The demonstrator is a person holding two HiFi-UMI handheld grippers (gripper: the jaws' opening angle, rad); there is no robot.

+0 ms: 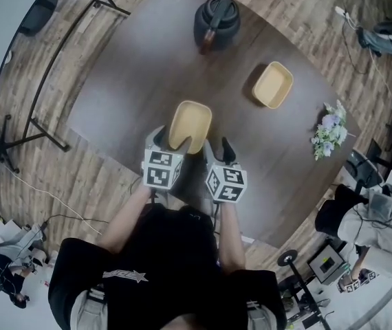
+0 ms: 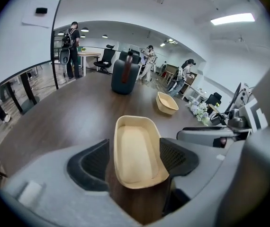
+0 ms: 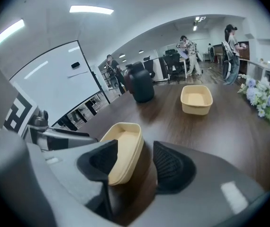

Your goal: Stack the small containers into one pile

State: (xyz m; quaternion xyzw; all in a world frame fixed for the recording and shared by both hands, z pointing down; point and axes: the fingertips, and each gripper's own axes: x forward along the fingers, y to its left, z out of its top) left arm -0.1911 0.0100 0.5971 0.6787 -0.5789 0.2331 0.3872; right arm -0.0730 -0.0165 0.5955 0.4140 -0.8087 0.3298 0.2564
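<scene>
A tan oblong container [image 1: 190, 122] lies on the dark table [image 1: 134, 88] right in front of me. My left gripper [image 1: 175, 143] straddles its near end: in the left gripper view the container [image 2: 135, 150] sits between the wide-apart pads of the gripper [image 2: 136, 157], which stands open. My right gripper [image 1: 217, 148] is at the container's near right corner, also open. In the right gripper view the container's rim [image 3: 123, 148] passes by the left pad of the gripper [image 3: 137, 162], and the right pad stands apart from it. A second tan container [image 1: 273, 84] rests alone further right.
A dark jug [image 1: 216, 20] stands at the table's far side. A small bunch of flowers [image 1: 330, 130] lies near the right edge. Metal stand legs [image 1: 41, 126] are on the floor at left, and office chairs and people are around the room.
</scene>
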